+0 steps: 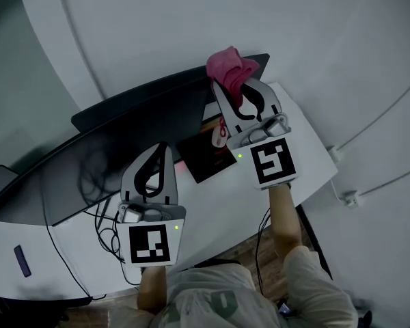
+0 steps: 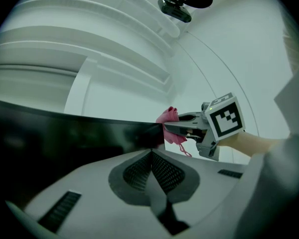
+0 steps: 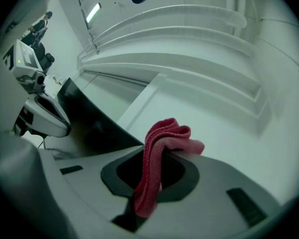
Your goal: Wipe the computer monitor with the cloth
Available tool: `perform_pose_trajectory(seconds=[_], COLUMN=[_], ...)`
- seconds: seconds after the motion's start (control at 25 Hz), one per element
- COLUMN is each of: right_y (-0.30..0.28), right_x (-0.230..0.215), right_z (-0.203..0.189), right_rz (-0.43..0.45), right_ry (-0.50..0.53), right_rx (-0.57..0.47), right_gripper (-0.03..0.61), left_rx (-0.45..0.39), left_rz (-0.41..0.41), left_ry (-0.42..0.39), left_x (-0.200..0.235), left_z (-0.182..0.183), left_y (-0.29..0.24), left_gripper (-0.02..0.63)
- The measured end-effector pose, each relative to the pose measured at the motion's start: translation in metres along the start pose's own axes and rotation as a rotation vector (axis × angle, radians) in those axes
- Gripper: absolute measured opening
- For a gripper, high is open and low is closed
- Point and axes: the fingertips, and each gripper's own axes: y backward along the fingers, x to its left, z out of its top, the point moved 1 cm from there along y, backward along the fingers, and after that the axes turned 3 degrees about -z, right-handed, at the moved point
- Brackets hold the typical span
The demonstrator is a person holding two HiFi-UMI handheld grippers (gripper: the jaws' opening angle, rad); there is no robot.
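Observation:
The dark monitor (image 1: 123, 142) runs across the white desk from lower left to upper right. My right gripper (image 1: 236, 91) is shut on a pink cloth (image 1: 231, 68) at the monitor's upper right corner. The right gripper view shows the cloth (image 3: 157, 153) bunched between the jaws, draped over them, with the monitor's top edge (image 3: 89, 118) to the left. My left gripper (image 1: 162, 149) is shut and holds nothing, hovering in front of the screen's middle. From the left gripper view, the screen (image 2: 65, 133) lies just ahead of its closed tips (image 2: 152, 153), with the right gripper (image 2: 189, 128) and cloth (image 2: 170, 126) beyond.
A dark red flat item (image 1: 208, 157) lies on the desk (image 1: 307, 162) under the monitor's right end. Tangled black cables (image 1: 102, 224) sit at the desk's near edge. A dark device (image 1: 0, 183) is at far left. A white wall stands behind the monitor.

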Motion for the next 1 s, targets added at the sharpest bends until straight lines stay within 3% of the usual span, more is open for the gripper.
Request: perform_pose_trajectory(seconds=[0.52,1.0], right_y=[0.003,0.015], right_x=[0.029,0.078], right_z=[-0.038,-0.122], right_rz=[0.118,0.164], right_ry=[-0.143,-0.17], right_rx=[-0.026,0.121], right_gripper=[0.057,0.057], left_rx=[0.058,0.067], left_rz=[-0.038,-0.033], left_ry=[0.026,0.042], left_x=[-0.005,-0.005], left_z=[-0.033,-0.07], left_y=[-0.021,-0.029], left_gripper=[0.015,0.014])
